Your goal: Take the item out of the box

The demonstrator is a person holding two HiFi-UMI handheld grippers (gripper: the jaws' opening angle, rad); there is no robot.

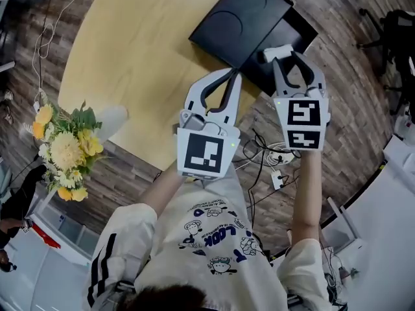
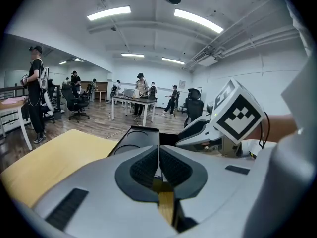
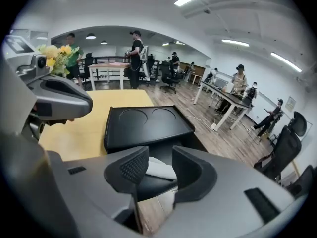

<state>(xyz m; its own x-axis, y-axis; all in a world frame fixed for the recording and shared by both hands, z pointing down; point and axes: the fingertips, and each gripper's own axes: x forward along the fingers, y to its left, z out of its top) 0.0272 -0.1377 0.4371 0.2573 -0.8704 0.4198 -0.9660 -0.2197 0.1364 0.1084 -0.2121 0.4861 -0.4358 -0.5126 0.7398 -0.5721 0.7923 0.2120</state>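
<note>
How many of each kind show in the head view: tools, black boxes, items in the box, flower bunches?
Tools: 2, left tool and right tool
Black box: 1
White item in box: 1
Flower bunch: 1
Total: 5

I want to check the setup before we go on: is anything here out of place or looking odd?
The black box lies at the very edge of the table. Its open half seems to hang out over the floor, so it might tip if pushed. Nothing else stands out.

White item partly hidden behind right tongs; box interior mostly covered by lid.
</note>
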